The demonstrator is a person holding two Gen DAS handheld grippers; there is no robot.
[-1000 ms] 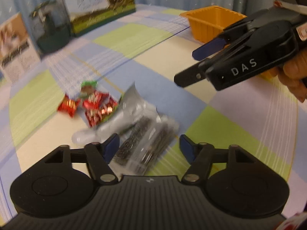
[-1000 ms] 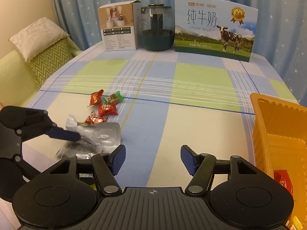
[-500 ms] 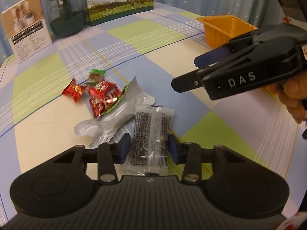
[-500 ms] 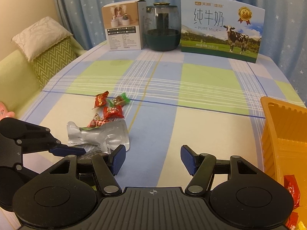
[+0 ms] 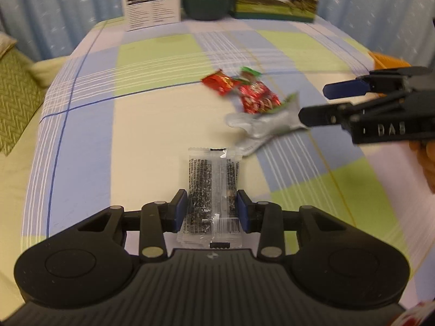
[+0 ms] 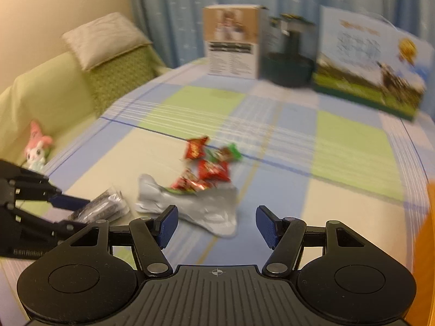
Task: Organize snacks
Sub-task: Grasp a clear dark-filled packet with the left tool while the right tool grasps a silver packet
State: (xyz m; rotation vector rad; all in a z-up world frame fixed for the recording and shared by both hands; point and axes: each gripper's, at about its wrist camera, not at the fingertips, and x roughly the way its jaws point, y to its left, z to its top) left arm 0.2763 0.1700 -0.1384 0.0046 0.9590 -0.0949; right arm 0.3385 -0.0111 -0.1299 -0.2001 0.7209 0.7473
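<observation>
My left gripper (image 5: 212, 207) is shut on a clear snack packet with black print (image 5: 212, 184) and holds it just above the table; the packet also shows in the right wrist view (image 6: 104, 207). A silver pouch (image 5: 263, 127) lies on the checked cloth, with several red wrapped candies (image 5: 255, 96) and a green one behind it. My right gripper (image 6: 217, 224) is open and empty, just short of the silver pouch (image 6: 201, 203) and the candies (image 6: 206, 168). It shows at the right in the left wrist view (image 5: 320, 102).
An orange tray (image 5: 386, 59) sits at the table's right edge, its rim also in the right wrist view (image 6: 425, 244). A white box (image 6: 231, 43), a dark jar (image 6: 291, 57) and a milk carton box (image 6: 372, 65) stand at the back. A sofa with a cushion (image 6: 103, 40) lies left.
My left gripper closed on the clear packet and lifted it away from the silver pouch, swinging left. My right gripper moved left toward the pouch and candies.
</observation>
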